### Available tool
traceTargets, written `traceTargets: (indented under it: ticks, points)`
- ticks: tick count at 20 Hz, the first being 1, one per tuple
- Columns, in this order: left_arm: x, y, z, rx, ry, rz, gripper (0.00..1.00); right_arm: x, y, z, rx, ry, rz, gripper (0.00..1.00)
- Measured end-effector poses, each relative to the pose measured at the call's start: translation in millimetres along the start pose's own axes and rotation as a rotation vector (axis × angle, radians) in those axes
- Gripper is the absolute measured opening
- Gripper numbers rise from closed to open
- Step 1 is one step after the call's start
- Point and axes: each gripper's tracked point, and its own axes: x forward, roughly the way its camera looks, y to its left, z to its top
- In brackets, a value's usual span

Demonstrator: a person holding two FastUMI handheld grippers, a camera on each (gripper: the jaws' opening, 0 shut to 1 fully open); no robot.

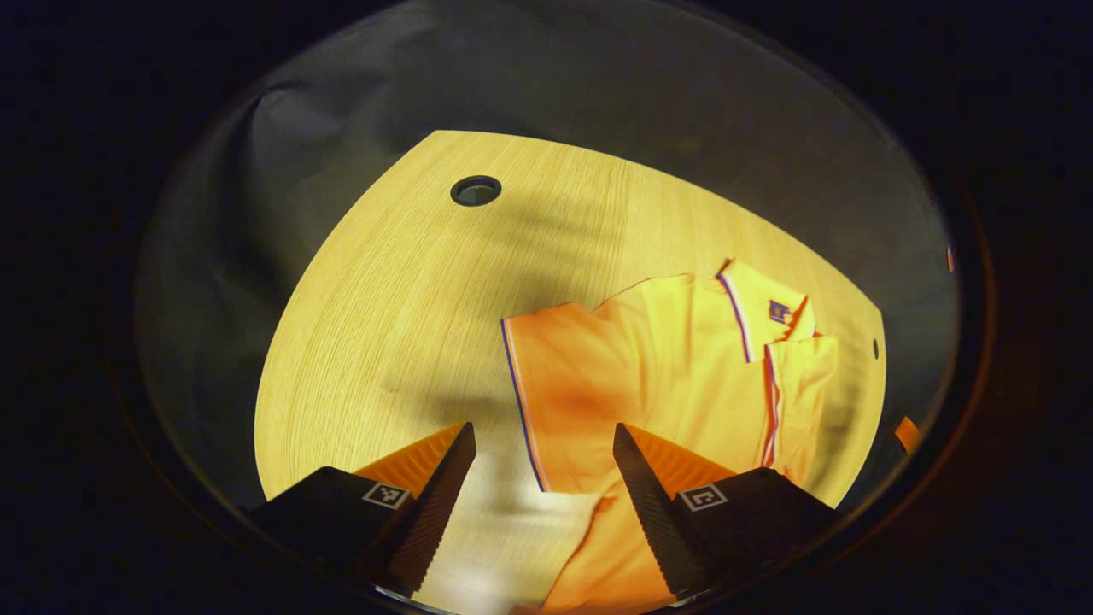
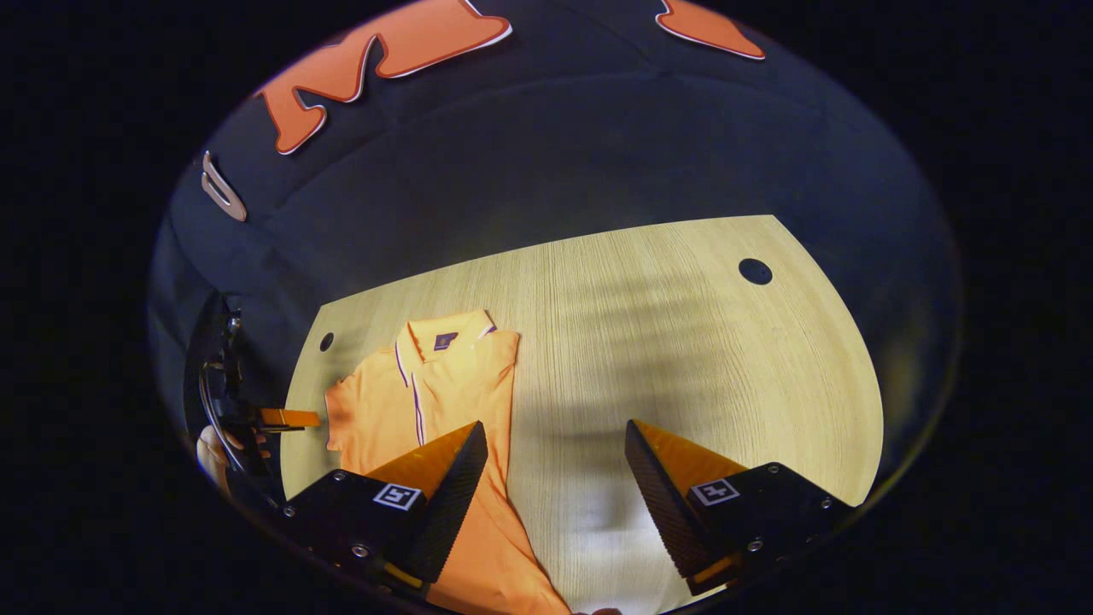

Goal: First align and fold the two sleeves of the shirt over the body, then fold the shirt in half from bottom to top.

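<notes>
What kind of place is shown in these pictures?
Probably a recording booth set up for a folding task, not a home: a bare wooden table with cable holes, dark cloth walls around it, and one orange shirt laid out.

From my right hand-held gripper [image 2: 551, 478], bare bench [image 2: 683, 342] runs open to the far edge; only the shirt [image 2: 444, 384] lies near the bench's left edge, apparently flat, a low obstacle.
</notes>
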Motion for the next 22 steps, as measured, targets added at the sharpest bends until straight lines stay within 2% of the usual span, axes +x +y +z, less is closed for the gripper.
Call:
traceTargets:
  ticks: [5, 10, 15, 16, 19, 21, 22]
  points:
    - [26.9, 10.5, 5.7, 0.000, 0.031, 0.062, 0.98, -7.5, -16.6, -7.8, 0.035, 0.016, 0.001, 0.99]
    - [35.2, 6.2, 1.7, -0.013, 0.060, 0.071, 0.98, -2.9, -19.0, -13.8, 0.075, 0.035, 0.021, 0.99]
    - [34.6, 2.3, 3.3, 0.040, 0.060, 0.077, 0.94, -2.8, -18.2, -17.0, 0.097, 0.044, 0.036, 0.99]
    - [36.8, -1.0, 4.1, 0.054, 0.062, 0.070, 0.88, -3.8, -18.2, -17.8, 0.106, 0.046, 0.043, 0.99]
    - [37.5, -13.9, 5.6, 0.052, 0.054, 0.038, 0.06, -5.3, -19.4, -17.9, 0.126, 0.039, 0.051, 0.99]
    - [39.6, -12.4, 5.3, 0.113, 0.036, 0.017, 0.01, -6.7, -22.6, -17.9, 0.121, 0.031, 0.040, 0.99]
    - [37.7, -17.5, 7.6, 0.109, 0.030, 0.000, 0.01, -8.4, -23.3, -18.3, 0.120, 0.031, 0.042, 0.99]
